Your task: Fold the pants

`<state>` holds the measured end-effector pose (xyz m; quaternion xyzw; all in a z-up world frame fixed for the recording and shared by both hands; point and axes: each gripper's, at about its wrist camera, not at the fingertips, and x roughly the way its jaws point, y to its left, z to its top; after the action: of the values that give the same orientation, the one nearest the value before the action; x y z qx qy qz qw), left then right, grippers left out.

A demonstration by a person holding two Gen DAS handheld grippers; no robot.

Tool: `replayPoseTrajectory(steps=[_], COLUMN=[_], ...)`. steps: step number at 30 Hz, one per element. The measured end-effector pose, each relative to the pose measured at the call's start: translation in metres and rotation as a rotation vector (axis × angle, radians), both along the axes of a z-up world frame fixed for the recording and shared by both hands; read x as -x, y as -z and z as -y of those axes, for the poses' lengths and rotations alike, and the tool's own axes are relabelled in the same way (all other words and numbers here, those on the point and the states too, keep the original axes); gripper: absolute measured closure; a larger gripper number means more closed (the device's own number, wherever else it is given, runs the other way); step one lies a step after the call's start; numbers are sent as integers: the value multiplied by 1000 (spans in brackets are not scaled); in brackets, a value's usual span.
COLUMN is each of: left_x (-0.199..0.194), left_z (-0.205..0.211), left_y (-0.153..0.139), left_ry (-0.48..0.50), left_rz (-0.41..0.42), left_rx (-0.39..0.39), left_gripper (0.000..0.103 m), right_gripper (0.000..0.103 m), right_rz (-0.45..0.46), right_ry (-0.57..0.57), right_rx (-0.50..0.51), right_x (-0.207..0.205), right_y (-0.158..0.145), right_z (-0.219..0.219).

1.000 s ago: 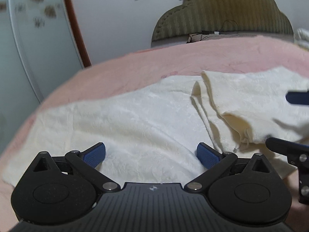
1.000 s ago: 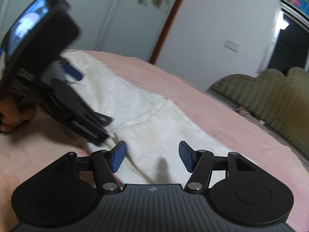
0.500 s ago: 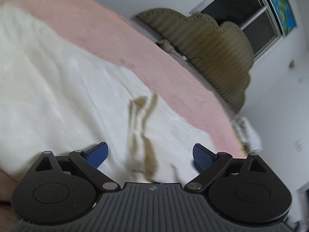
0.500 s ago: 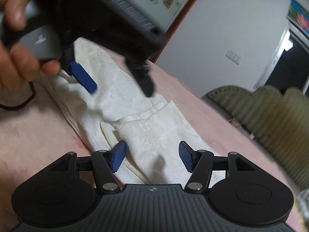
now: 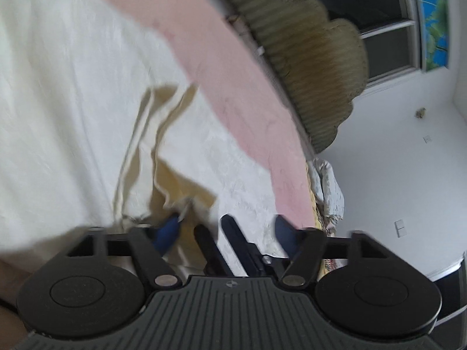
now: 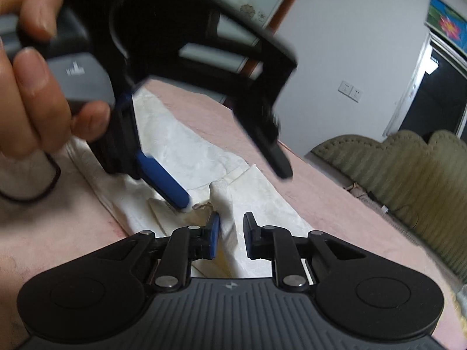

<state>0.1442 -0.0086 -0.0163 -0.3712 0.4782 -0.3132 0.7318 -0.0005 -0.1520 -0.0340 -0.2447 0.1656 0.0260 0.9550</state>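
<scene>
Cream pants (image 5: 73, 102) lie spread on a pink bedspread (image 5: 233, 87), with a folded-over hem and a frayed corner near both grippers. My left gripper (image 5: 226, 232) is tilted and its jaws are closing; one blue fingertip (image 6: 175, 192) touches the frayed corner, the other hangs in the air. In the right wrist view the pants (image 6: 186, 145) run away from me, and the left gripper (image 6: 233, 186) hovers over them in a person's hand (image 6: 32, 102). My right gripper (image 6: 231, 227) is closing, with a raised fold of the cloth between its pads. Its black fingers (image 5: 204, 242) show between the left jaws.
An olive padded headboard (image 5: 315, 67) stands at the bed's far end, also seen on the right (image 6: 408, 169). A dark window (image 5: 379, 29) and white walls lie beyond. A crumpled patterned cloth (image 5: 329, 186) hangs off the bed edge. Pink bedspread (image 6: 321, 204) flanks the pants.
The left gripper has rolled and dropped over the frayed corner, and its jaws have narrowed. The right gripper's jaws have narrowed onto the cloth fold. The right gripper itself stayed where it was.
</scene>
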Motion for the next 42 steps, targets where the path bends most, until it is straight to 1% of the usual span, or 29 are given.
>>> replayPoseTrajectory(steps=[1, 2, 4, 5, 6, 7, 8, 9, 10, 12, 13, 15, 16, 17, 19, 21, 23, 25, 27, 29, 31, 33, 34, 35, 36, 37, 39, 40, 42], left_x=[-4, -6, -7, -5, -4, -3, -2, -2, -1, 2, 5, 12, 15, 20, 30, 36, 36, 31, 30, 29, 30, 31, 32, 32, 33, 35, 38, 39, 42], left_z=[4, 6, 8, 8, 8, 9, 9, 9, 9, 7, 5, 5, 5, 4, 3, -1, -4, -8, -14, -16, -16, -15, -15, -14, -13, -11, -7, -5, -2], left_y=[6, 12, 16, 14, 12, 9, 8, 9, 12, 15, 14, 8, 6, 3, -4, -5, 0, 10, 15, 15, 16, 16, 16, 16, 15, 14, 12, 11, 9], left_ry=[-3, -10, -16, -18, -17, -22, -35, -39, -41, -62, -69, -82, -85, -87, -97, -103, -107, -101, -106, -104, -108, -110, -111, -110, -109, -109, -111, -110, -106], left_rz=[-35, -57, -64, -44, -20, -3, 9, 15, 10, 9, 25, 70, 94, 123, 173, 206, 191, 152, 132, 129, 134, 143, 145, 148, 157, 168, 186, 198, 221], left_rx=[3, 20, 24, 14, 0, -34, -79, -96, -91, -83, -80, -105, -122, -137, -191, -224, -241, -223, -185, -179, -181, -189, -193, -200, -208, -220, -244, -258, -287], left_gripper=[57, 64, 70, 74, 88, 96, 95, 95, 97, 99, 99, 99, 99, 99, 99, 99, 99, 94, 94, 94, 92, 90, 88, 88, 88, 88, 88, 88, 87], right_gripper=[85, 85, 87, 87, 87, 87, 86, 86, 86, 86, 86, 86, 86, 86, 86, 86, 86, 86, 86, 86, 86, 85, 84, 83, 83, 83, 82, 82, 81], right_rz=[3, 5, -21, -37, -60, -100, -98, -73, -67, -83, -87, -105, -120, -141, -182, -179, -177, -196, -208, -205, -164, -151, -168, -213, -235, -218, -160, -132, -154], right_ry=[4, 4, 0, -19, -49, -83, -76, -48, -32, -32, 17, 100, 114, 111, 84, 61, 8, 9, 11, 34, 101, 183, 212, 230, 226, 231, 251, 234, 216], right_rx=[-5, -13, -43, -82, -142, -227, -279, -303, -355, -514, -523, -401, -353, -342, -383, -359, -306, -256, -294, -354, -392, -458, -489, -507, -525, -543, -525, -516, -493], right_x=[0, 1, 1, 4, 8, 10, 12, 15, 17, 15, 11, -3, -10, -17, -29, -29, -23, -26, -28, -28, -29, -32, -35, -40, -41, -37, -27, -20, -18], right_y=[-1, -2, -4, -8, -13, -19, -23, -27, -31, -36, -36, -31, -27, -23, -18, -17, -10, -3, -1, -8, -15, -14, -11, -4, 1, -2, -10, -12, -11], right_z=[1, 2, 8, 14, 23, 36, 47, 56, 68, 94, 100, 94, 89, 85, 79, 69, 54, 49, 55, 69, 84, 101, 110, 118, 123, 124, 118, 113, 107])
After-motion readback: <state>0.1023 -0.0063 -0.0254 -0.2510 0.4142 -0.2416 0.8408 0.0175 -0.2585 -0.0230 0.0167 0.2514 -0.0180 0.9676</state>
